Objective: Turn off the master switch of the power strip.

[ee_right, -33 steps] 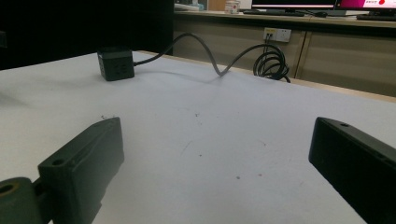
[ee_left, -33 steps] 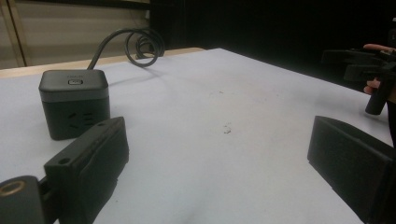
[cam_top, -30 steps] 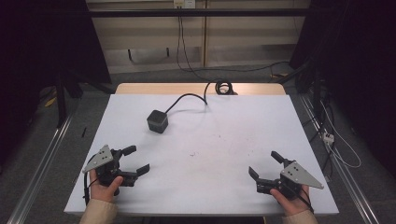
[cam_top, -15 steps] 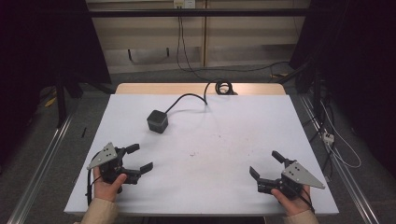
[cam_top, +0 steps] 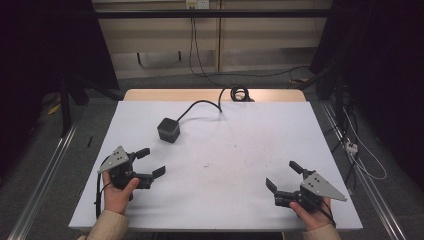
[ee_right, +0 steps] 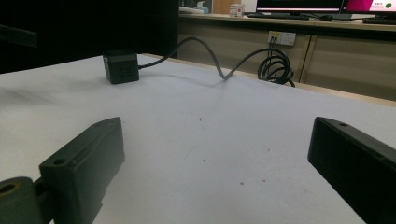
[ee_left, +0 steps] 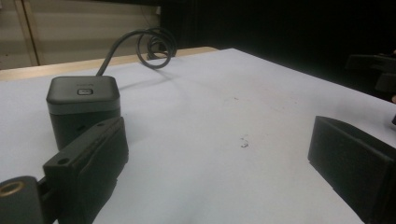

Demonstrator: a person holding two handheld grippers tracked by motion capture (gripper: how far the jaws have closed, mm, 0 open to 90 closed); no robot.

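Grippers sit low at the near corners of a white table [cam_top: 240, 150], one in each hand, and neither holds anything. The left gripper [cam_top: 149, 163] is at the near left, its jaws spread wide and aimed toward the middle of the table and slightly away from the person. The left hand [cam_top: 118, 192] wraps its handle from below, and a grey plate [cam_top: 114, 158] sits on top. The right gripper [cam_top: 284, 176] is at the near right, jaws also wide apart, pointing toward the table's middle and the far left. The right hand [cam_top: 311, 215] holds it near the table's front edge.

A dark cube [cam_top: 168, 130] stands on the table beyond the left gripper, near it but not touching, and well apart from the right gripper. In the left gripper view the cube [ee_left: 83, 109] rises just behind the left jaw, upright, with a small square button on its top face. In the right gripper view the cube [ee_right: 121, 66] is far off at the upper left, showing a face with small holes.

A dark cable [cam_top: 200, 106] runs from the cube toward the far edge, bends, and ends in a loose coil [cam_top: 239, 93] on the bare wooden strip at the table's back. Faint specks mark the white surface between the grippers.
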